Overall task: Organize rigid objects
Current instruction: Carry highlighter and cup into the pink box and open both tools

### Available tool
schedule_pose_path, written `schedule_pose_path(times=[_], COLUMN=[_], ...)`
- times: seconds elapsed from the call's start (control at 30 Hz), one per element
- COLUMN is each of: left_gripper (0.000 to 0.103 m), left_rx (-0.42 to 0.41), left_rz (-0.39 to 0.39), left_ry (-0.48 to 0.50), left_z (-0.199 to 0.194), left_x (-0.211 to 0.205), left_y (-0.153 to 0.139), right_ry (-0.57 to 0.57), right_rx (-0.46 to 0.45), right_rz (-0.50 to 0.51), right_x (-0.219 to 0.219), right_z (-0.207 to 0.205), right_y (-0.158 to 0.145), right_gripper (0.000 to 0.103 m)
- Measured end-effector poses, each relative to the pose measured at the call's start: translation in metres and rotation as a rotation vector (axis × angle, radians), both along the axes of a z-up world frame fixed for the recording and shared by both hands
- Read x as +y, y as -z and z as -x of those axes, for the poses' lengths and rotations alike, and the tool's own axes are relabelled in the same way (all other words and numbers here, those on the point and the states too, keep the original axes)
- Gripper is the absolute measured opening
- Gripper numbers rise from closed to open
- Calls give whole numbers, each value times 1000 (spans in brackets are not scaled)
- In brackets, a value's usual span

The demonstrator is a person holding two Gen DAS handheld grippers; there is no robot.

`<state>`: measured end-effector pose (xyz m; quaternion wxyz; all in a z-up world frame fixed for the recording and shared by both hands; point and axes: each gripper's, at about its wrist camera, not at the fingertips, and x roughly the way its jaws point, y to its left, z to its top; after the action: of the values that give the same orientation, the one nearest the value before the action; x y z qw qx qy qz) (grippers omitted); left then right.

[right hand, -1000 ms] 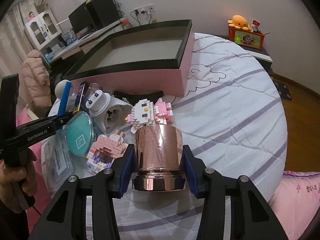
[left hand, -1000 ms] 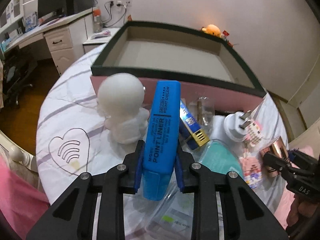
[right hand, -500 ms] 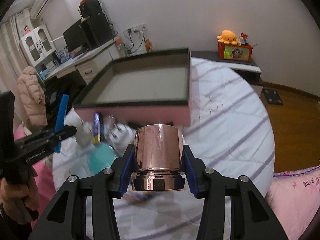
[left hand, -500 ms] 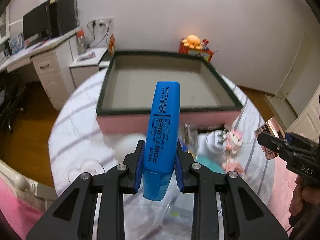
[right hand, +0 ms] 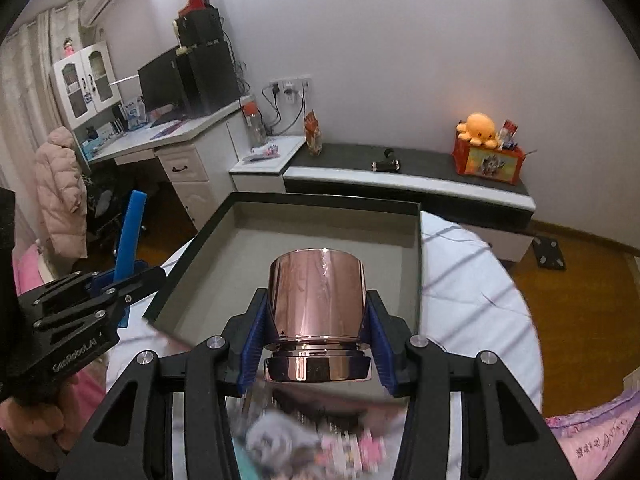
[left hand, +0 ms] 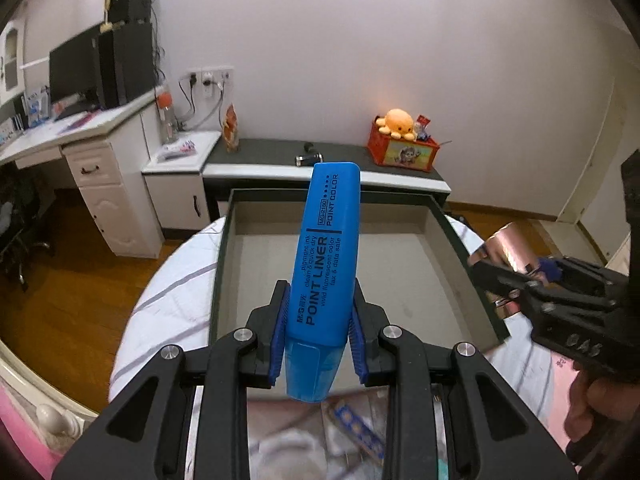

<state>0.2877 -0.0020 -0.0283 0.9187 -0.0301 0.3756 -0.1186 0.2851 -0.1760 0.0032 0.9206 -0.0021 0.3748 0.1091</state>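
My left gripper [left hand: 318,330] is shut on a blue highlighter [left hand: 324,264] marked POINT LINER, held upright over the near edge of the open pink box [left hand: 472,280] with a dark rim and grey floor. My right gripper [right hand: 318,340] is shut on a rose-gold metal cup [right hand: 316,304], held above the box [right hand: 192,248] near its front rim. The cup [left hand: 506,248] and right gripper also show at the right of the left wrist view. The highlighter [right hand: 130,236] and left gripper show at the left of the right wrist view. The box looks empty.
The box sits on a round table with a white striped cloth [right hand: 472,292]. Blurred small items [right hand: 320,440] lie on the table below both grippers. A low dark bench [right hand: 420,164] with an orange plush toy [right hand: 480,128] and a white desk [left hand: 96,160] stand behind.
Both grippers have risen and moved forward over the box with their objects. The small items on the table have dropped below and out of clear view.
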Motion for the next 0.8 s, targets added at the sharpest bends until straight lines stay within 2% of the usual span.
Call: schedule_pose_path(times=[0.23,0.4,0.47,0.5,0.57,0.63,0.67,0.7,0.8], left_gripper=[27,28,30,35,74,88,91,92,99], left_rx=[139,244,246,239,234,212,195,189,157], left_rz=[11,-10,-29,-43,-59,-63,-62,-64,-84], left_ry=[52,77,66,56,24,-18,-35,-48,-109], left_z=[-52,-70,-70,-69,-68,-66,-63,-60,-46], left_x=[-12,-22,-24,-24,-24,-20,-19,-17,-13], left_y=[41,64,63,63,60,55,51,49,38], right_ry=[42,60,55,54,50,34,27,17,-7], right_rx=[170,240,264,271,271,267,259,241,200], right_rz=[15,33,45,42,45,27,24,30,33], right_x=[-4,-5,-5,-7,-10,-12,-13,-12,-15], right_z=[-64,-81,-84,-85,-85,-83,-82,-80,-70], right_y=[50,68,72,74,75,73,71,68,57], right_gripper=[48,48,48,48,49,62,78,84,85])
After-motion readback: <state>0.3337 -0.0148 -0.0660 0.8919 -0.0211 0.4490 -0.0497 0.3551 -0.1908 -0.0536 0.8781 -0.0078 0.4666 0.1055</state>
